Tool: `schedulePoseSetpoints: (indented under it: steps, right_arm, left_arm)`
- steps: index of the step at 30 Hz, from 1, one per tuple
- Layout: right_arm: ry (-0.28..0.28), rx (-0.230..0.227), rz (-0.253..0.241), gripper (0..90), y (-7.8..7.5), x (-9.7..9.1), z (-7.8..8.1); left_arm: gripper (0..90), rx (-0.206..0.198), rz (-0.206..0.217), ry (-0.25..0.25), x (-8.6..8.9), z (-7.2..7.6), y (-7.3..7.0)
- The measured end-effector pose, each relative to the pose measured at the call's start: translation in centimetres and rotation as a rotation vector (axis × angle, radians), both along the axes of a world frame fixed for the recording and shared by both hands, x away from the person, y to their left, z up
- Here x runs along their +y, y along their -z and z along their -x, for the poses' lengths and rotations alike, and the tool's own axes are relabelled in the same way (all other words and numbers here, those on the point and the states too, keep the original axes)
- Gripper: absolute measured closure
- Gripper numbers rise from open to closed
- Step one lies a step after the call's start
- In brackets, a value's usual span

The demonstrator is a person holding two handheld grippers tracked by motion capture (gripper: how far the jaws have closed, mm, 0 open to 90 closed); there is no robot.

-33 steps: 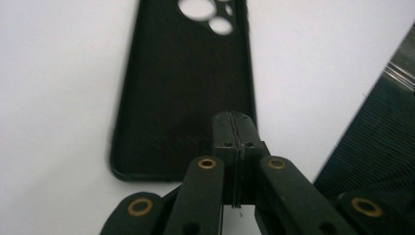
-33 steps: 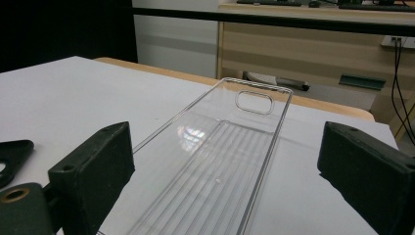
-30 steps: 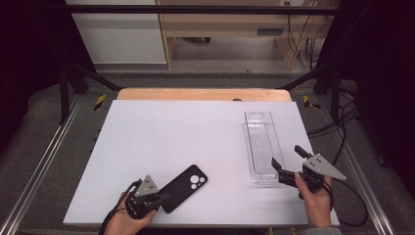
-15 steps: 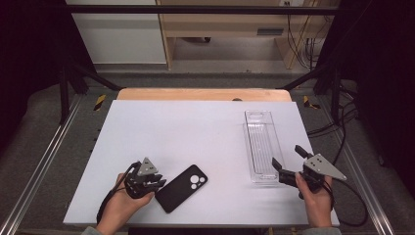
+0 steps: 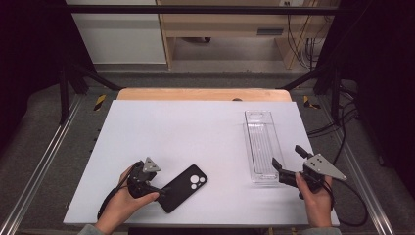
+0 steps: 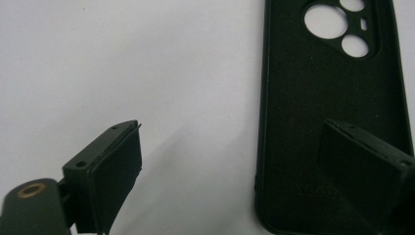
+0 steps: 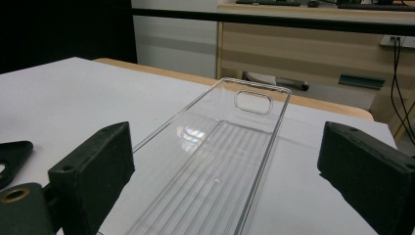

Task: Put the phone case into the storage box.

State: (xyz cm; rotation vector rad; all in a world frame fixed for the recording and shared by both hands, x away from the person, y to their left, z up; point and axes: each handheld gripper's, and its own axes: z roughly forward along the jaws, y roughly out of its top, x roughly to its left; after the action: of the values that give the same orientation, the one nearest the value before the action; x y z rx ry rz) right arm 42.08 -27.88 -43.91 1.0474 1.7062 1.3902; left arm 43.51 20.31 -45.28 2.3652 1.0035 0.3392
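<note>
Left gripper (image 5: 155, 190): jaws just opened, phone case (image 5: 184, 187) released flat | right gripper (image 5: 288, 163): open at clear tray (image 5: 262, 145) | next: regrasp likely

No lettering, brand name, number or label can be read anywhere in the scene. The black phone case (image 6: 333, 122), lying at about 6 o'clock on the white worktop (image 5: 195, 127), carries faint embossed marks near its lower end in the left gripper view, too dim to make out. The clear plastic tray (image 7: 220, 161) at 3 o'clock bears no print. Yellow-and-black hazard stripes (image 5: 99, 102) mark the floor at the worktop's far corners, at about 10 and 2 o'clock; they are the only sign in view.
</note>
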Motion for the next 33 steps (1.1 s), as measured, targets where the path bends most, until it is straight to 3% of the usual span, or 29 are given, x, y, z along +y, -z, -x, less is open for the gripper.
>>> schedulePoseSetpoints:
  steps: [4,7,8,11,25,28,30,33]
  right_arm:
    - [0.000,0.001,-0.001,6.9,0.0,0.0,0.0]
    - [-0.001,0.002,0.001,6.8,0.0,0.0,0.0]
    - [-0.001,0.002,0.001,6.8,0.0,0.0,0.0]
    - [-0.001,0.001,0.000,6.9,0.0,0.0,0.0]
    - [-0.002,0.002,-0.003,6.9,0.0,0.1,0.0]
    - [-0.001,-0.001,-0.003,6.8,-0.1,0.0,0.0]
    - [-0.001,-0.004,-0.004,6.9,-0.1,0.0,0.1]
    - [0.000,-0.012,-0.006,6.7,-0.3,0.2,0.2]
  left_arm:
    - [30.1,0.030,0.014,0.026,-0.1,0.0,-0.1]
    - [51.0,0.058,0.022,0.041,-0.2,0.0,-0.1]
    - [51.0,0.067,0.027,0.048,-0.2,-0.1,0.0]
    - [65.4,0.089,0.031,0.063,-0.5,-0.2,0.2]
    - [87.5,0.145,0.071,0.095,-0.4,-1.4,0.6]
    - [88.2,0.129,0.085,0.095,-0.2,-1.3,0.6]
    - [88.5,0.087,0.082,0.083,0.0,-1.1,0.5]
    - [88.6,0.030,0.115,0.064,0.3,-0.9,0.1]
